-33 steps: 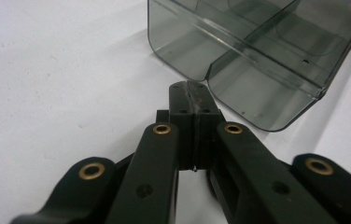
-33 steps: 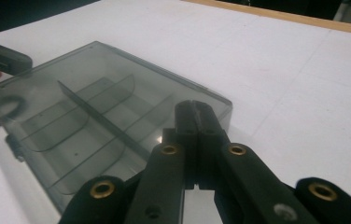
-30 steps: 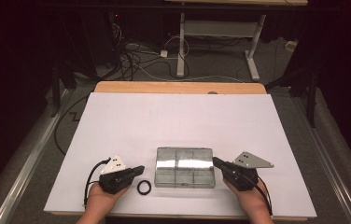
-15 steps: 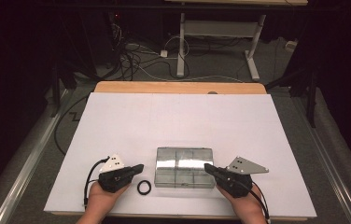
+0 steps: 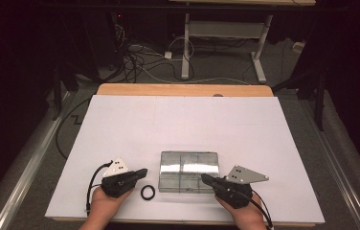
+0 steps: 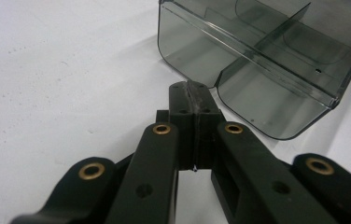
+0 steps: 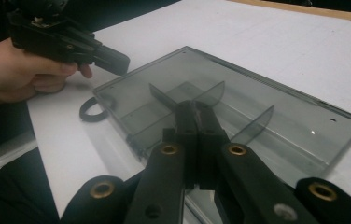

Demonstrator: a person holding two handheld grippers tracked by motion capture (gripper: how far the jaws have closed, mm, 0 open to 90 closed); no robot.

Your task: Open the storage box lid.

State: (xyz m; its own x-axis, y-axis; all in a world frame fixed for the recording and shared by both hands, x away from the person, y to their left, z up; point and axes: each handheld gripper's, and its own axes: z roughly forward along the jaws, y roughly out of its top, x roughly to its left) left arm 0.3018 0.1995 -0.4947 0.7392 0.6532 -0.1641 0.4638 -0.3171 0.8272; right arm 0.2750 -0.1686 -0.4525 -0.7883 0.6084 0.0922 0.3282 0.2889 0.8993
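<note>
Item: clear compartment tray (image 5: 189,171), smoked plastic with inner dividers, lying flat on the white surface (image 5: 183,124) near your edge, long axis running left to right between your two hands; item: black ring (image 5: 147,192), flat on the surface just beside the tray's near-left corner; your left gripper (image 5: 142,172), jaws closed and empty, tips aimed at the tray's left end, ring just in front of them; your right gripper (image 5: 205,178), jaws closed and empty, tips over the tray's near-right edge; judgement: your left is nearer the ring, your right nearer the tray; open before either grasp
</note>
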